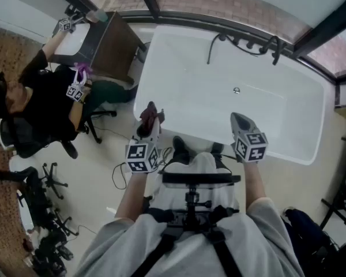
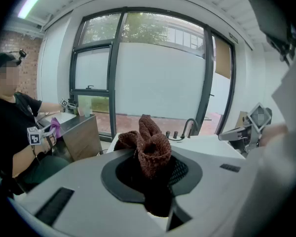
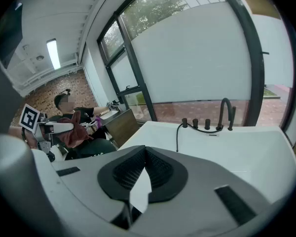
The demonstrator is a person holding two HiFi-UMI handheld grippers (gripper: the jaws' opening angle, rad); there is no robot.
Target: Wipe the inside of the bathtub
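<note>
Tub [image 1: 288, 105], white and long, fills the head view from 12 to 3 o'clock, with a black tap [image 1: 275, 47] at its far rim near 1 and a drain [image 1: 236, 90] on its floor. The left gripper [image 1: 152, 122] hangs at the tub's near-left corner, about 9 o'clock of centre, with a brown cloth [image 1: 150, 113] bunched at its tip. The right gripper [image 1: 240, 122] sits over the near rim toward 4, well apart from the left. A person [image 1: 43, 100] in black sits at 9 o'clock beside a desk [image 1: 106, 42] at 11.

In the left gripper view the jaws are clamped on the cloth [image 2: 150, 149], which sticks up at centre in folded lobes. The tub [image 2: 209, 146] lies behind it, the tap [image 2: 189, 127] toward 2, the person [image 2: 15, 127] at 9.

In the right gripper view the right gripper [image 3: 145, 154] has its pads pressed together at the tips, nothing between them. The tub [image 3: 232, 154] spreads from 1 to 4 o'clock, the tap [image 3: 226, 113] at 2. The cloth [image 3: 77, 132] shows at 9 o'clock, held up off the tub.
</note>
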